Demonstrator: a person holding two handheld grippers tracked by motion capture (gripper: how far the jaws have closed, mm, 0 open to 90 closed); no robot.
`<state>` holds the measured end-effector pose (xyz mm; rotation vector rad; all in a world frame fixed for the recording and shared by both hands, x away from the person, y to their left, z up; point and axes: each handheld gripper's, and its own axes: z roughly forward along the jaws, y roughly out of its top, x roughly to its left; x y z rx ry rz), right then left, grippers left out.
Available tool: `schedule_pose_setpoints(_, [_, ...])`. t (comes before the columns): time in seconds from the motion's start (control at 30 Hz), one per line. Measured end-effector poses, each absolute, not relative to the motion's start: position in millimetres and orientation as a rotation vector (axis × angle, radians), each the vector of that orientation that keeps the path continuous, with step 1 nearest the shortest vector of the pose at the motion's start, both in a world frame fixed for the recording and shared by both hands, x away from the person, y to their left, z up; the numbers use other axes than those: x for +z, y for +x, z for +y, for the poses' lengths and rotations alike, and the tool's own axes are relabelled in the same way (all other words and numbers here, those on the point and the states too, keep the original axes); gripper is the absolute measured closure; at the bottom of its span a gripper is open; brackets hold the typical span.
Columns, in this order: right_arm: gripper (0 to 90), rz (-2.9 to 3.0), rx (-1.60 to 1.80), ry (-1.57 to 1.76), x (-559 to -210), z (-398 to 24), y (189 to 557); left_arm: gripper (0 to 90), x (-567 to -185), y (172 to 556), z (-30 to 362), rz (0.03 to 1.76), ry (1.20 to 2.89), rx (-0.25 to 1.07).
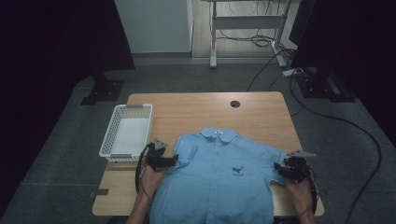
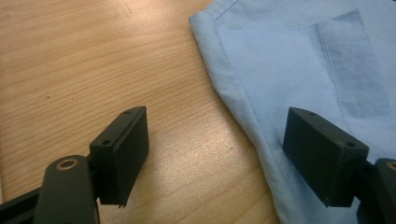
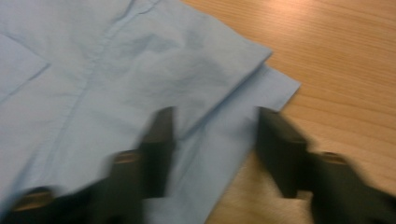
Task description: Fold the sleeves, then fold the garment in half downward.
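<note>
A white basket stands left of the shirt, apart from it, and holds nothing that can be made out. The shirt, light blue with a small whale mark on the chest, lies flat and face up on the worktop, collar away from the person and hem at the near edge.

The left gripper sits at the shirt's left sleeve. In the left gripper view its jaws stand wide apart: one over bare wood, the other over the sleeve's edge, with nothing pinched between them.

Across the shirt, the right gripper sits at the right sleeve. In the right gripper view the picture is blurred, but the jaws straddle the sleeve's doubled end, one over the cloth and one at its outer edge by the wood. There is still a gap between them, and no pinch shows; they read as open around the sleeve, not gripping it.

As a judgement, the folding has hardly begun: the shirt is spread and both sleeves are lined up for a grip, but no fold is made. Gripping the sleeves, turning them in, folding the body and perhaps moving it to the basket all remain.
</note>
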<state>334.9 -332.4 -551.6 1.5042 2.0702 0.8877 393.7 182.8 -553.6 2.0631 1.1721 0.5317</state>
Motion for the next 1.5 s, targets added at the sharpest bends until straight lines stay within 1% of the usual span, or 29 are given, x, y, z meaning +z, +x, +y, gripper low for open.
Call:
schedule_pose_setpoints(0.07, [72.9, 2.084, 0.884, 1.522, -549, -327, 334, 22.2, -554, 394, 183, 1.172, 2.062, 0.532])
schedule_pose_setpoints(0.13, [85.5, 2.096, 0.897, 1.550, -548, -323, 335, 22.1, -554, 394, 183, 1.171, 2.063, 0.532])
schedule_pose_setpoints(0.27, [86.8, 2.098, 0.879, 1.565, -545, -319, 335, 22.2, -554, 394, 183, 1.171, 2.063, 0.531])
schedule_pose_setpoints(0.37, [86.7, 2.072, 0.916, 1.517, -532, -314, 330, 22.2, -554, 394, 182, 1.169, 2.064, 0.532])
schedule_pose_setpoints(0.57, [85.8, 2.112, 0.936, 1.326, -507, -280, 323, 22.6, -554, 394, 182, 1.163, 2.067, 0.529])
schedule_pose_setpoints(0.7, [82.8, 2.172, 0.942, 1.221, -505, -251, 325, 22.7, -554, 394, 182, 1.161, 2.068, 0.529])
schedule_pose_setpoints(0.87, [80.8, 2.278, 0.970, 1.121, -514, -223, 332, 22.8, -554, 394, 181, 1.161, 2.067, 0.528])
schedule_pose_setpoints(0.93, [77.3, 2.332, 1.018, 1.094, -518, -216, 335, 22.8, -554, 393, 181, 1.161, 2.067, 0.529])
schedule_pose_setpoints(1.07, [53.9, 2.318, 1.161, 1.085, -514, -218, 339, 22.3, -554, 393, 180, 1.153, 2.074, 0.524])
schedule_pose_setpoints(1.1, [45.7, 2.291, 1.173, 1.096, -511, -223, 341, 21.1, -554, 393, 180, 1.148, 2.078, 0.522])
schedule_pose_setpoints(1.13, [39.7, 2.271, 1.179, 1.112, -510, -227, 342, 19.8, -554, 394, 180, 1.139, 2.085, 0.515])
schedule_pose_setpoints(1.17, [35.9, 2.250, 1.182, 1.125, -509, -232, 343, 18.1, -554, 393, 179, 1.132, 2.090, 0.512])
schedule_pose_setpoints(1.27, [26.9, 2.225, 1.157, 1.177, -514, -245, 346, 17.3, -554, 393, 178, 1.105, 2.102, 0.499])
schedule_pose_setpoints(1.33, [22.6, 2.223, 1.127, 1.219, -519, -253, 350, 17.1, -554, 393, 178, 1.091, 2.107, 0.492])
schedule_pose_setpoints(1.5, [18.0, 2.245, 1.054, 1.304, -539, -266, 356, 15.0, -554, 393, 177, 1.052, 2.127, 0.474])
